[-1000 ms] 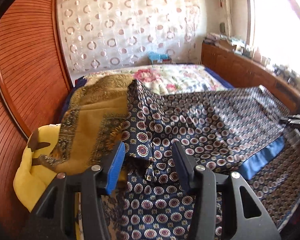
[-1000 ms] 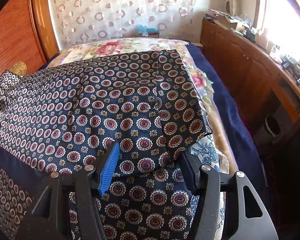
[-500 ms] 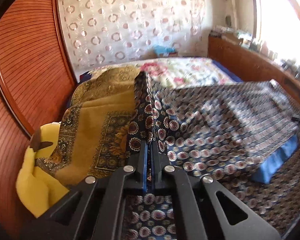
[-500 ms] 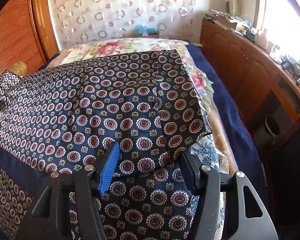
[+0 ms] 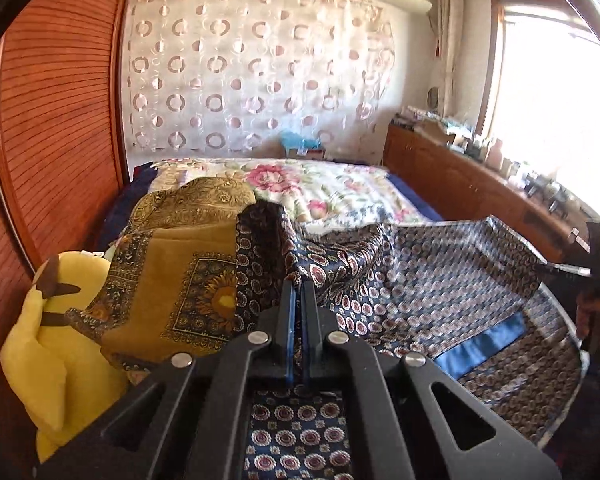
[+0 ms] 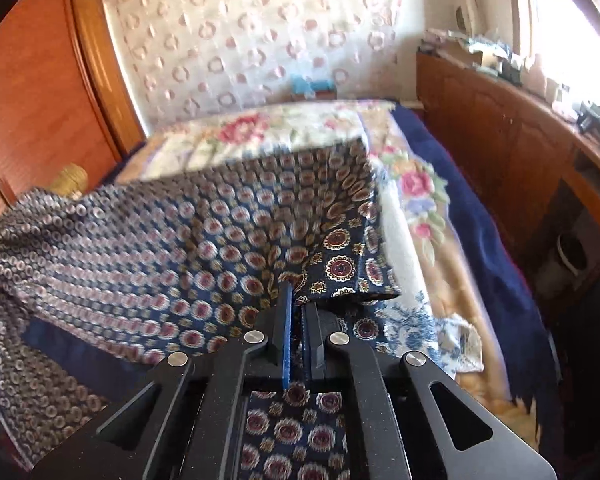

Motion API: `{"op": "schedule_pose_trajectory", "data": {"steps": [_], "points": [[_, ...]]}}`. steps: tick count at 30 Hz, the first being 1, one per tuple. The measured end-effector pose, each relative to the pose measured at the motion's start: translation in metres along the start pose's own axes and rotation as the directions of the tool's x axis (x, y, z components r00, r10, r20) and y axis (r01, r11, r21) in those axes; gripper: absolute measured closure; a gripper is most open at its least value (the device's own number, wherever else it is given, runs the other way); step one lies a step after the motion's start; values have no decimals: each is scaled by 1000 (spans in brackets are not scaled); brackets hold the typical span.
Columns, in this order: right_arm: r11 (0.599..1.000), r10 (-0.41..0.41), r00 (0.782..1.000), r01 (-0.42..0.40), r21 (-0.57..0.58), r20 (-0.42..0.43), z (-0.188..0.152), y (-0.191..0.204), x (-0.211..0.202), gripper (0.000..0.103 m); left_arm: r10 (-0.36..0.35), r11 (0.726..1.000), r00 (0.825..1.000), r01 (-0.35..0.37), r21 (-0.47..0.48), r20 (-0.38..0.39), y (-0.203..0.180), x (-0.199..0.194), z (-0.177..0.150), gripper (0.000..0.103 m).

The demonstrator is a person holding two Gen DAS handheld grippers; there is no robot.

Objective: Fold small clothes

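The navy medallion-print cloth [image 5: 440, 280] lies spread across the bed [image 5: 332, 188], its long axis running from the left of the frame to the right in the left wrist view, with a plain blue band [image 5: 484, 344] along its near edge. The left hand-held gripper [image 5: 297, 292] is clamped shut on a raised peak of this cloth at lower centre, just beside the mustard-gold patterned cloth [image 5: 180, 272] and a yellow plush toy [image 5: 48, 340] at lower left. The right hand-held gripper [image 6: 296, 300] is likewise closed on the fabric at lower centre of its own view, at the near corner where the cloth [image 6: 180, 248] meets the floral bedspread [image 6: 412, 184]; its dark frame also shows at the right edge of the left view [image 5: 588, 276]. Both grips therefore sit on the near long edge, one toward each end, and the free bulk of the cloth extends away from both grippers toward the upper part of each frame. In my judgement the coming fold turns on carrying this near edge forward over the far edge (neither hand is clearly nearer to it). Blur in the right view prevents confirming how many layers are pinched.
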State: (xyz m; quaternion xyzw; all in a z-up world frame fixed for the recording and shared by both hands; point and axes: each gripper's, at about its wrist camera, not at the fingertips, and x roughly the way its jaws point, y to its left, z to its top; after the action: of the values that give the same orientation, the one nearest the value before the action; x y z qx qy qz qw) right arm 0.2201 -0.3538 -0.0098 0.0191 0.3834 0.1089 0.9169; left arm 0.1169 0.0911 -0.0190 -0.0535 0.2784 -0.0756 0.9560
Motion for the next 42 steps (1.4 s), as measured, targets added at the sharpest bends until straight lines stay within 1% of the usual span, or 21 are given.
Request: {"op": "schedule_pose_trajectory", "data": {"steps": [3,6,7,10,11,15,17,20,24,27,31,35,38,42], "points": [[999,32,999,-32,6,43,-2,-2,-26,102,-9,1000,1000,10,-24,22,10,-15,-6,103],[992,112,991,-116,51,76,-9,-8,-56,102,-10,998,1000,11,-65,26,23,-28,-23,103],[992,117,989,-121,45,86,-12,-8,-65,102,-11,997,1000,12,-80,17,28,-30,-30,103],[993,115,988,-118,27,103,-23,-9,-89,102,3,993,1000,-4,-119,-14,41,-34,-52,103],[993,116,988,-119,26,101,-28,-9,-95,102,7,991,1000,-11,-130,-29,44,-33,-60,103],[997,75,994,-76,0,77,-54,-7,-112,102,35,987,996,-47,-153,-80,50,-29,-85,103],[999,53,997,-52,-10,61,-67,-6,-117,102,39,987,995,-52,-149,-92,49,-30,-92,103],[1000,22,999,-21,-19,35,-80,-6,-118,102,61,990,993,-74,-118,-103,44,-31,-97,103],[1000,18,1000,-18,-12,-4,-95,-8,-112,102,69,989,990,-84,-121,-121,42,-29,-97,103],[1000,7,999,-8,-13,-46,-97,-7,-99,101,77,987,988,-95,-127,-135,43,-28,-98,103],[1000,5,999,-5,-17,-39,-98,-2,-97,101,82,987,987,-99,-127,-136,41,-32,-98,103],[997,-29,999,27,-69,-19,-98,7,-102,99,88,988,987,-104,-117,-134,38,-36,-96,102],[996,-41,999,41,-84,4,-96,10,-108,97,101,988,986,-115,-103,-134,36,-37,-94,101],[994,-58,998,61,-91,37,-91,12,-116,92,102,988,986,-116,-102,-132,35,-38,-94,101]]}}
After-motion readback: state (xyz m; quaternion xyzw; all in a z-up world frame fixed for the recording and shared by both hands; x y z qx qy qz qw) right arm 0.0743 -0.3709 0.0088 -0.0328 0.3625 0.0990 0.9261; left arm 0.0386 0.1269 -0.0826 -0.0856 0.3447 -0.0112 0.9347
